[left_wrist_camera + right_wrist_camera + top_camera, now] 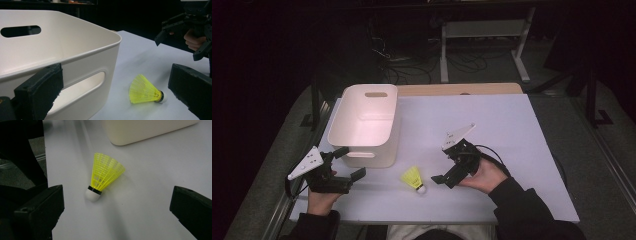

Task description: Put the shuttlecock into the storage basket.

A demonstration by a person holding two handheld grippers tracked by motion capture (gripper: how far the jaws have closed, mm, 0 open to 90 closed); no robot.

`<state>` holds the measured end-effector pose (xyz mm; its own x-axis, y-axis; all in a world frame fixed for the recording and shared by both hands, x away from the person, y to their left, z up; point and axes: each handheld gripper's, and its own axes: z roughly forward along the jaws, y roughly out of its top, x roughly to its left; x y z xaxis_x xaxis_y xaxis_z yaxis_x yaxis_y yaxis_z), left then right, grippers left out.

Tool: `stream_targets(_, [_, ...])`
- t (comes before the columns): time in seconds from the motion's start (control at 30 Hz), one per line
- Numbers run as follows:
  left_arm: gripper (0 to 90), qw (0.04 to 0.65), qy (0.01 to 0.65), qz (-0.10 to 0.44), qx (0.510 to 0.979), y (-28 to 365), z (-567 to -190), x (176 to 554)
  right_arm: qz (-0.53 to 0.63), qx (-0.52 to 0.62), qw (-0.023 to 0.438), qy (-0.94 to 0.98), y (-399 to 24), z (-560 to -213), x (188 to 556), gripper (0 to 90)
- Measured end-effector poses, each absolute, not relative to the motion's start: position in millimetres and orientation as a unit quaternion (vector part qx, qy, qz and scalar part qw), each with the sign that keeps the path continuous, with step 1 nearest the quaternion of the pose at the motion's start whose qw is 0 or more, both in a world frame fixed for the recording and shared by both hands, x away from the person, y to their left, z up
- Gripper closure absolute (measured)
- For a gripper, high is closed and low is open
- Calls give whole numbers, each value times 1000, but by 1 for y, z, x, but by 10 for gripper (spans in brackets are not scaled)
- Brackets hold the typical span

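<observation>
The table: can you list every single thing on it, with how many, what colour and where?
table: one, white top, middle of the high view
bin: one, white, with handle slots, left half of the table, nothing visible inside
shuttlecock: one, yellow skirt with white tip, lying on its side near the bin's front right corner
cables: several, dark, on the floor beyond the table
left gripper: one, black, open, by the bin's front wall
right gripper: one, black, open, right of the shuttlecock
hands: two, one holding each gripper

Shuttlecock (413,178) on table (512,130), just before bin (366,125), between left tool (349,165) and right tool (443,180).
</observation>
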<state>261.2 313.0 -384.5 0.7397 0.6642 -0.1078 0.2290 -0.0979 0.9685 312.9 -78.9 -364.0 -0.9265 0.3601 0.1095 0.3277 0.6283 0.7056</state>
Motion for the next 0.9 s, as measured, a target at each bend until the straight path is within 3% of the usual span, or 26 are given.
stream_targets(0.9, [0,595,309,184,719,314,-384,261,365,182,-3,913,-54,-386,310,0])
